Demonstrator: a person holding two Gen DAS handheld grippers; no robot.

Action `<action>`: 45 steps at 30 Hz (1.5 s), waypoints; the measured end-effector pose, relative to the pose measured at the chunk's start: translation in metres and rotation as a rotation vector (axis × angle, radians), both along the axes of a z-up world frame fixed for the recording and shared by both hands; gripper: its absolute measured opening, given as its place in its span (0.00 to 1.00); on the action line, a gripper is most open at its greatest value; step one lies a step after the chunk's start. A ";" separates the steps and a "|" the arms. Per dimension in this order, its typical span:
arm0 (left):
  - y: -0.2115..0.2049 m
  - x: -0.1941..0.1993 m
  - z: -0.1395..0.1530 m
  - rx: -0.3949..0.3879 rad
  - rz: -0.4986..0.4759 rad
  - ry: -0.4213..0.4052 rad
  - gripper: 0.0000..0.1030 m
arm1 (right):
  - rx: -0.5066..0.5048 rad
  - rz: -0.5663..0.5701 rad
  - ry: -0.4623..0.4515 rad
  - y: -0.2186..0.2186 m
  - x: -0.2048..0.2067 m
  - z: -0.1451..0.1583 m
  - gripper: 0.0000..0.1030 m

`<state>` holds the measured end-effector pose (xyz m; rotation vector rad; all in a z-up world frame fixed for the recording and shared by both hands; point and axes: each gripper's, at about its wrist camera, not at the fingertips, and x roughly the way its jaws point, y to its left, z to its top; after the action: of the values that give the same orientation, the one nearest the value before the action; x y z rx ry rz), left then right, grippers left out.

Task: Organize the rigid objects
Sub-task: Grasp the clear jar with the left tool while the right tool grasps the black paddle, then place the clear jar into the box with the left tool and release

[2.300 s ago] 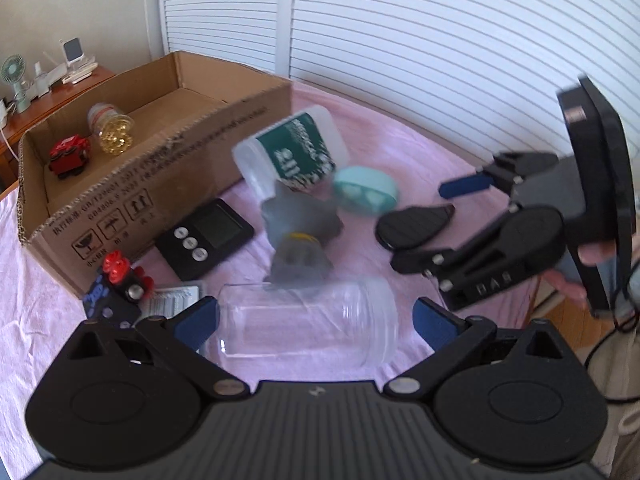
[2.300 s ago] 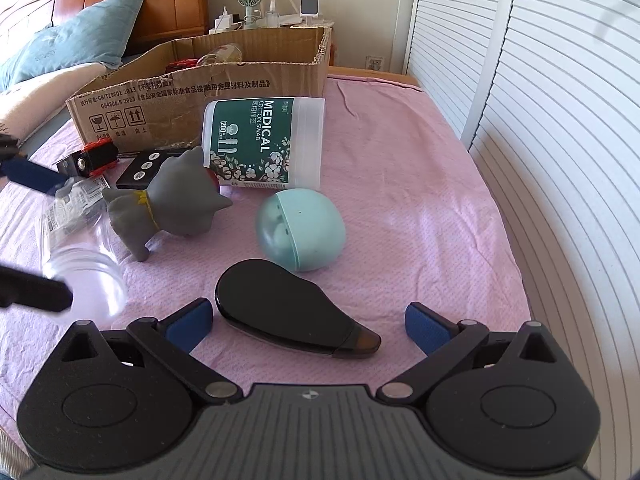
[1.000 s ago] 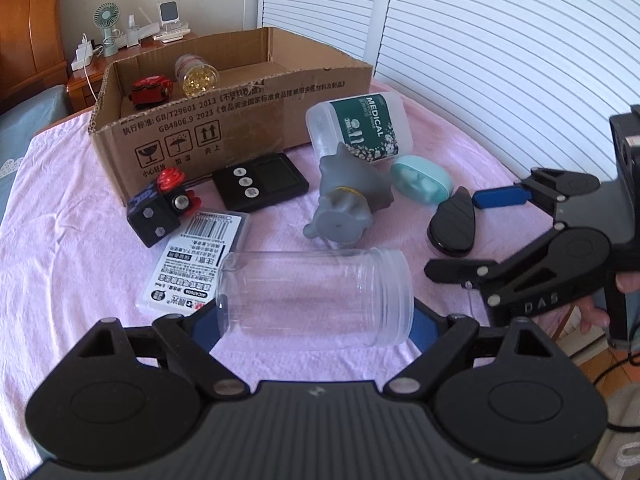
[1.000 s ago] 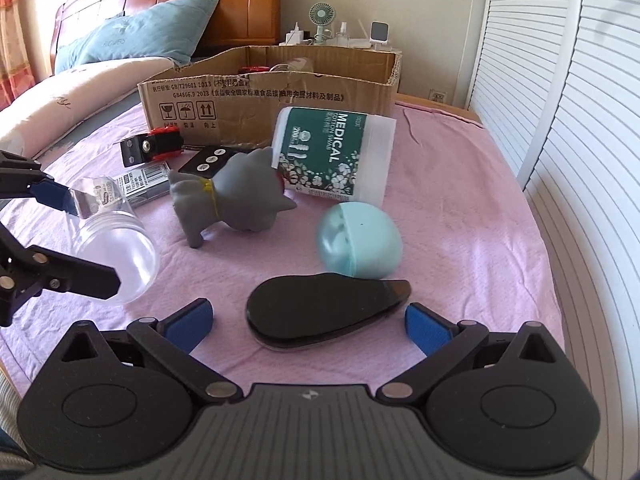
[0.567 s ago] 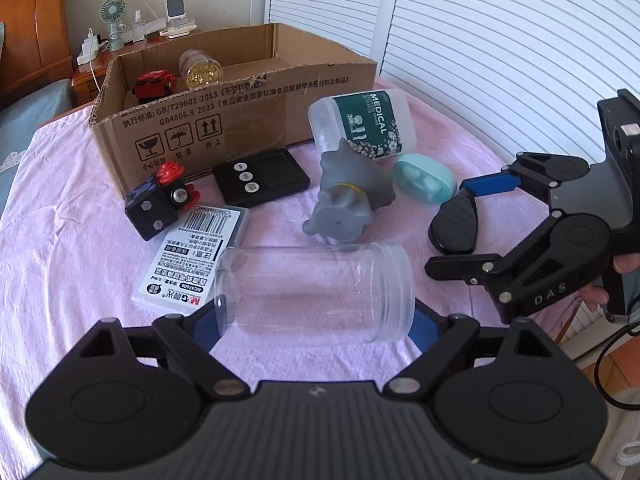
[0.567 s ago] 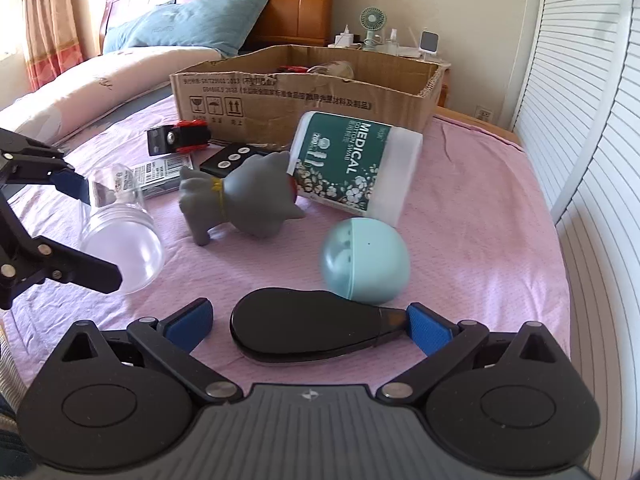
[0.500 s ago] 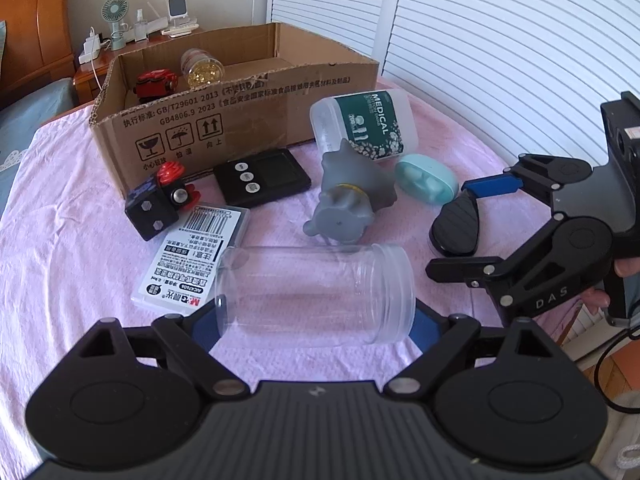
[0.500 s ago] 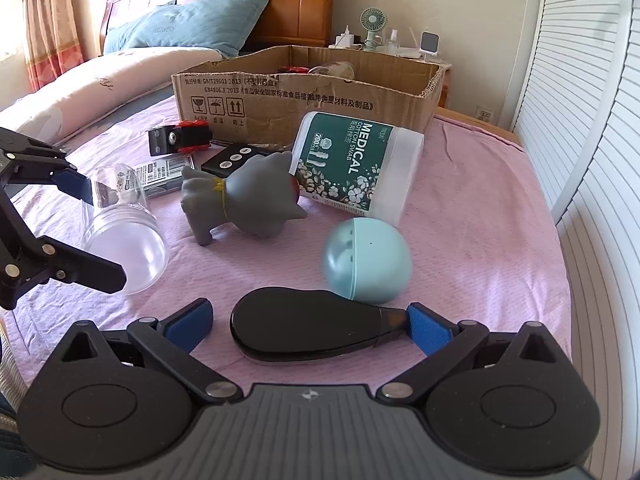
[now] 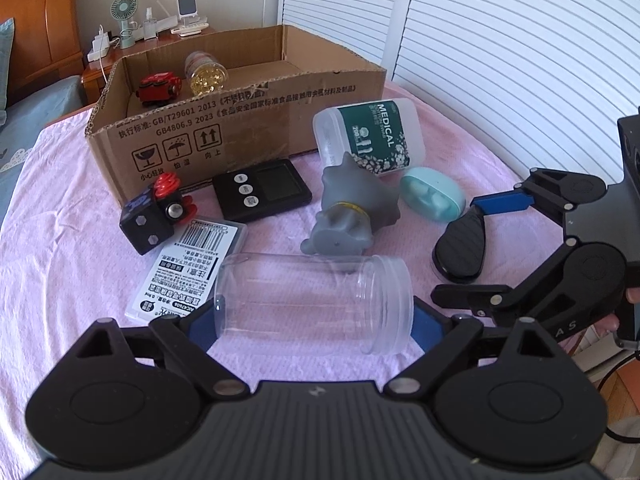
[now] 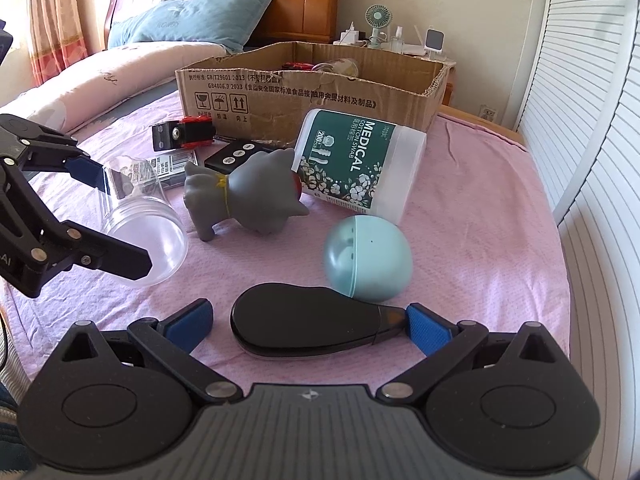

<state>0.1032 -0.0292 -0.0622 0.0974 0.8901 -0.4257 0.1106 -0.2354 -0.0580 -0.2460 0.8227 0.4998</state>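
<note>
My left gripper (image 9: 314,322) is shut on a clear plastic jar (image 9: 314,300), held sideways above the pink cloth; it also shows in the right wrist view (image 10: 140,236). My right gripper (image 10: 308,326) is open around a flat black teardrop-shaped object (image 10: 308,330) that lies on the cloth; its right pad touches the narrow end, the left pad stands apart. In the left wrist view the black object (image 9: 462,246) lies between the right gripper's fingers (image 9: 502,202). A cardboard box (image 9: 240,120) stands at the back, holding a red toy (image 9: 158,86) and a small jar (image 9: 206,72).
On the cloth lie a grey rubber cat (image 10: 244,196), a teal egg-shaped case (image 10: 368,256), a medical cotton swab tub (image 10: 356,164), a black timer (image 9: 262,190), a black-and-red cube toy (image 9: 156,214) and a labelled flat pack (image 9: 184,268). Louvred doors (image 10: 592,120) run along the right.
The left gripper closed on the clear jar and lifted it off the cloth. The right gripper moved in around the black object, which turned sideways between its fingers.
</note>
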 end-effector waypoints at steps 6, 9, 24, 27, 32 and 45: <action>-0.004 0.003 0.002 0.003 0.009 -0.004 0.91 | 0.000 -0.005 0.001 0.000 0.000 0.001 0.99; -0.004 0.004 0.002 0.002 0.013 -0.001 0.92 | -0.003 -0.016 -0.002 0.001 -0.002 0.002 0.95; 0.009 0.004 0.020 -0.018 -0.016 0.014 0.87 | -0.035 -0.074 0.035 0.003 -0.006 0.019 0.90; 0.015 0.001 0.028 -0.011 -0.027 0.017 0.87 | -0.030 -0.066 0.033 0.001 -0.009 0.030 0.90; 0.025 0.002 0.044 0.000 -0.035 0.005 0.87 | -0.033 -0.046 0.011 0.003 -0.009 0.048 0.90; 0.029 0.086 0.095 0.057 -0.011 -0.152 0.88 | 0.009 -0.033 -0.108 0.018 0.022 0.101 0.90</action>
<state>0.1891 -0.0003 0.0331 0.1845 0.7527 -0.3975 0.1324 -0.2178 0.0430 -0.2489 0.7182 0.4557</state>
